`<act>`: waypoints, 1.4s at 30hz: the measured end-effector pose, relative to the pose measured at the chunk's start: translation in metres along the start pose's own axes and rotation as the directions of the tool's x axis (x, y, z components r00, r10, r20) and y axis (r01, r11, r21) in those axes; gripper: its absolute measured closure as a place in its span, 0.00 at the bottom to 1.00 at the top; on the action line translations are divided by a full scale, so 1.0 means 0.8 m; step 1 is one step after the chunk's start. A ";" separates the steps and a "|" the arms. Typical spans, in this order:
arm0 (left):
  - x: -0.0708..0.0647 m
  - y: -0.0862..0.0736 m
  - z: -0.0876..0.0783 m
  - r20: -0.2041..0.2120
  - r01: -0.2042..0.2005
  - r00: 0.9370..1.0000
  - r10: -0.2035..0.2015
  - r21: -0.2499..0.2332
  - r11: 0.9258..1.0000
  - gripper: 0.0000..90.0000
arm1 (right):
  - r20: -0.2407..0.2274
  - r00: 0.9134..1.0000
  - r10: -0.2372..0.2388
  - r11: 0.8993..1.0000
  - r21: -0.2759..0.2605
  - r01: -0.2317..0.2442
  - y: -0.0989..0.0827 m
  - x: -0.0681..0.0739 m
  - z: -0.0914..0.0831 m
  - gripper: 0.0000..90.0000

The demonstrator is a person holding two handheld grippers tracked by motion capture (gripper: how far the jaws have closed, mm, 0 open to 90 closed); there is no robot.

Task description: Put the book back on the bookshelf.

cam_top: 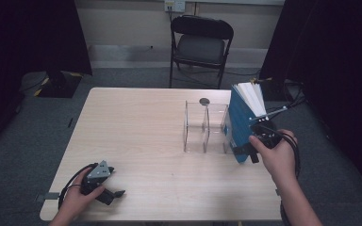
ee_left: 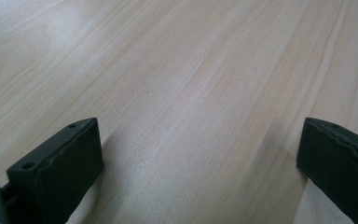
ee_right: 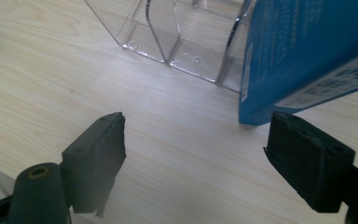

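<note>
A blue book [cam_top: 241,123] stands tilted on the table, white page edges up, leaning against the right side of a clear acrylic organizer [cam_top: 202,127]. My right gripper [cam_top: 246,153] is open at the book's near lower corner. In the right gripper view the blue book [ee_right: 307,46] hangs over the right jaw, its corner just inside that jaw's tip, and my right gripper [ee_right: 199,123] has bare table between its jaws. The clear organizer [ee_right: 182,32] lies ahead. My left gripper [cam_top: 114,193] rests open near the front left edge; my left gripper [ee_left: 200,135] holds nothing.
The light wooden table [cam_top: 136,122] has wide bare space left of the organizer. A small dark disc [cam_top: 204,100] lies behind the organizer. A black folding chair [cam_top: 200,42] stands beyond the far edge. Cables trail off the table's right side.
</note>
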State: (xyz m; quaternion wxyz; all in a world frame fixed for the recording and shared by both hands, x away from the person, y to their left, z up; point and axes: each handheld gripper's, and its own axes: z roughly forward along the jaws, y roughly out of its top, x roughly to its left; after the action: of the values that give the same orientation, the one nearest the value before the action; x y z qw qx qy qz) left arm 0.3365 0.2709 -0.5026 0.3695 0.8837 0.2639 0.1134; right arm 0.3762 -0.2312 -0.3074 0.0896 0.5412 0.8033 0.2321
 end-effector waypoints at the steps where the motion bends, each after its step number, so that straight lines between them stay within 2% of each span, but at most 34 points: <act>1: 0.000 0.000 0.000 0.000 0.000 1.000 0.000 0.000 1.000 0.00 | 0.000 1.000 0.000 1.000 0.000 0.000 0.000 0.000 0.000 0.21; 19: -0.002 0.000 0.001 0.012 0.020 1.000 -0.020 -0.002 1.000 0.00 | -0.012 0.999 -0.048 0.999 0.000 0.048 -0.002 0.024 0.027 0.21; 25: -0.002 0.000 0.001 0.013 0.020 1.000 -0.020 -0.003 1.000 0.00 | -0.026 0.998 -0.060 0.998 -0.001 0.060 -0.004 0.031 0.035 0.21; 32: -0.002 0.000 0.001 0.013 0.020 1.000 -0.020 -0.003 1.000 0.00 | -0.066 0.995 -0.074 0.997 -0.011 0.073 -0.006 0.038 0.042 0.21; 42: -0.002 -0.001 0.001 0.013 0.020 1.000 -0.020 -0.004 1.000 0.00 | -0.079 0.993 -0.087 0.996 -0.010 0.086 -0.007 0.046 0.052 0.21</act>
State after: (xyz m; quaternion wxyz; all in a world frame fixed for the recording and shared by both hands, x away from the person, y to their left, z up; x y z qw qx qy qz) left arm 0.3349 0.2696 -0.5034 0.3739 0.8810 0.2703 0.1045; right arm 0.3734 -0.1875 -0.3422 0.0696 0.4958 0.8281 0.2521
